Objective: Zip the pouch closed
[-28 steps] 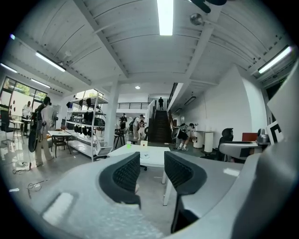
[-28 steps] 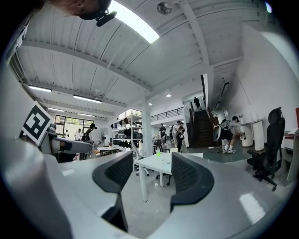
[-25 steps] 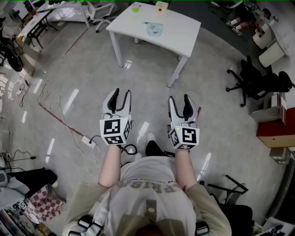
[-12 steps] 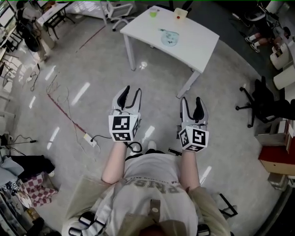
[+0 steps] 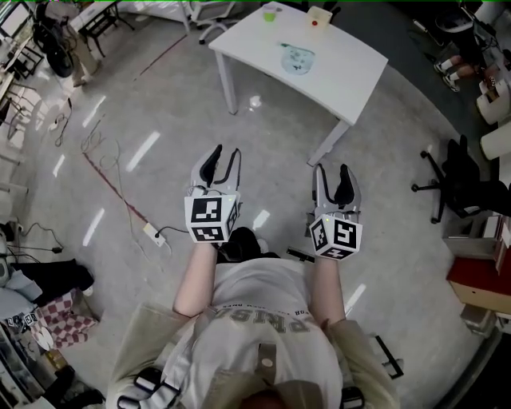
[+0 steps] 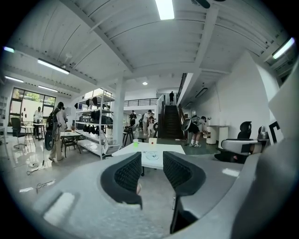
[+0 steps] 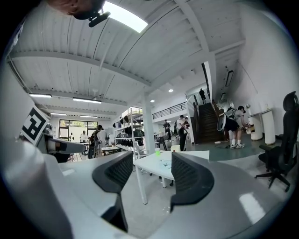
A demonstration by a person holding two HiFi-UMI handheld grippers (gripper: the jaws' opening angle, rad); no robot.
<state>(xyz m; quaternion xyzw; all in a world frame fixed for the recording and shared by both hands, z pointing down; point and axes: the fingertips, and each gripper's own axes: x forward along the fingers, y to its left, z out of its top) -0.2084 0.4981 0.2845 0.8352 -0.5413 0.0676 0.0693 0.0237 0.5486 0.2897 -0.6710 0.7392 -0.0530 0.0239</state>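
Note:
The pouch point(image 5: 296, 56) is a pale blue-green flat bag lying on a white table point(image 5: 343, 80) some way ahead of me, out of reach of both grippers. It also shows small between the jaws, as the pouch point(image 6: 152, 156) in the left gripper view and the pouch point(image 7: 165, 163) in the right gripper view. My left gripper point(image 5: 223, 153) is held over the floor, its jaws closing a little with nothing between them. My right gripper point(image 5: 331, 169) is beside it, open and empty. Both point towards the table.
A green cup point(image 5: 270, 13) and a small box point(image 5: 318, 17) stand at the table's far edge. Black office chairs point(image 5: 459, 172) are at the right. Cables and a power strip point(image 5: 152, 233) lie on the floor at the left. People and shelves point(image 6: 91, 126) are far behind.
I have walked towards the table, so it sits nearer and more central in the head view. Both grippers have come forward with me, still empty.

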